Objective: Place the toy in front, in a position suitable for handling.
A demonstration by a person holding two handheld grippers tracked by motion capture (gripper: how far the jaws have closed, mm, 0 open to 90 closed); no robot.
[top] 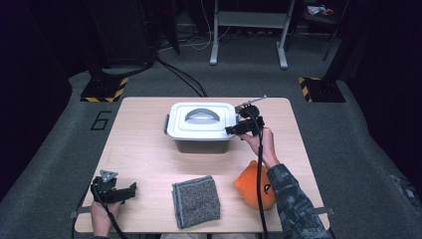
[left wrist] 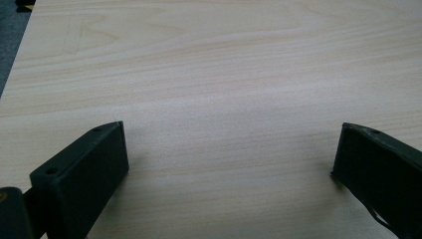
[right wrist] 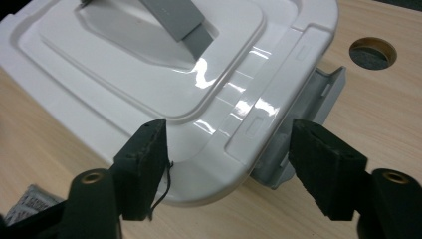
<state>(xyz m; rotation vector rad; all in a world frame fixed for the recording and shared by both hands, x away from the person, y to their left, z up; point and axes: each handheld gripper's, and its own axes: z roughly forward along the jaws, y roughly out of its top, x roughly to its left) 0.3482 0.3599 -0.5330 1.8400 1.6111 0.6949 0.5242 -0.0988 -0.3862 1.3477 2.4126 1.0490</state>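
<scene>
the white box with its grey-handled lid sits on the counter in the upper middle of the high view. the right claw is at the box's right end, level with the lid's edge. in the right gripper view the lid's corner lies between the two black jaws, which stand spread and apart from the plastic, one over the lid's top and one out by the grey side latch. the left claw rests at the lower left of the high view, well apart from the box; its jaws are spread wide over bare wood. a grey cloth and an orange soft toy lie along the lower edge, near the person's right sleeve.
</scene>
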